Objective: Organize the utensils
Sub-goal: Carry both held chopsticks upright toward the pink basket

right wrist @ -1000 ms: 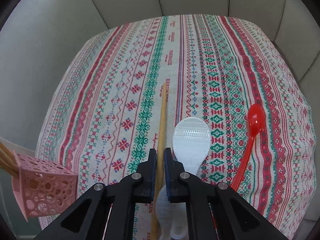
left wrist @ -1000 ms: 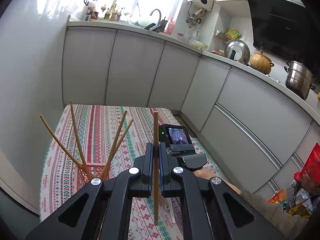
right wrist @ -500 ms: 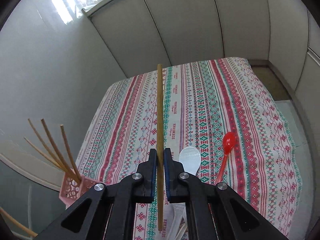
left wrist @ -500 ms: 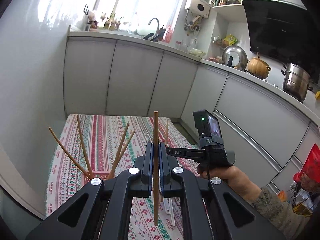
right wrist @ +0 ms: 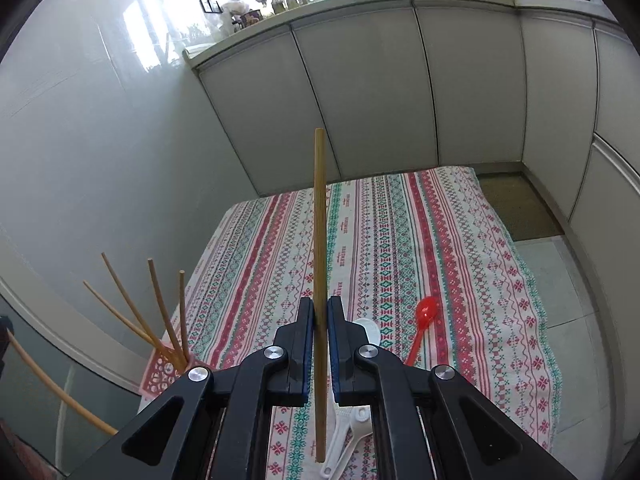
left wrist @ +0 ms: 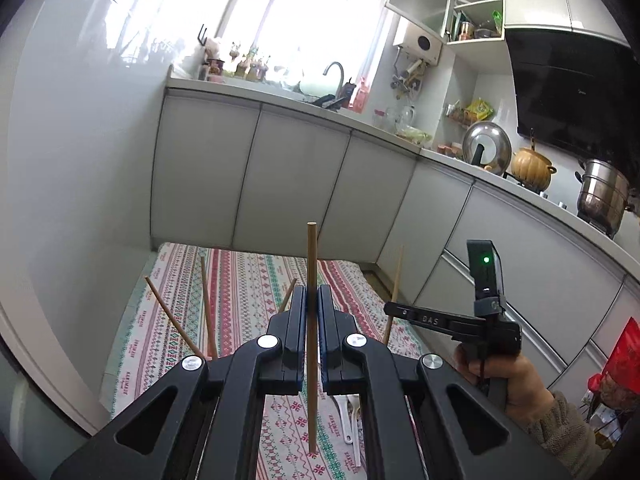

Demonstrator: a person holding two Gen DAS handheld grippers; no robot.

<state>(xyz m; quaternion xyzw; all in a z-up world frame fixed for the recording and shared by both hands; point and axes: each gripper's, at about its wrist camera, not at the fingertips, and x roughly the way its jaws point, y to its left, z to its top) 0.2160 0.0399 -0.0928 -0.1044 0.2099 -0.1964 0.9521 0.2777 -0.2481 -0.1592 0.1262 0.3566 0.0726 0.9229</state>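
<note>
We hold one chopstick upright in each gripper: the left gripper (left wrist: 311,304) is clenched on a chopstick (left wrist: 311,280), the right gripper (right wrist: 321,312) on another (right wrist: 320,240). Next, we judge, each goes tip-down into the pink holder (right wrist: 160,372) at the table's (right wrist: 460,240) left edge, beside the wall, clear of the sticks (right wrist: 160,312) fanning there. The red spoon (right wrist: 422,324) and white spoons (right wrist: 348,432) lie well apart.
</note>
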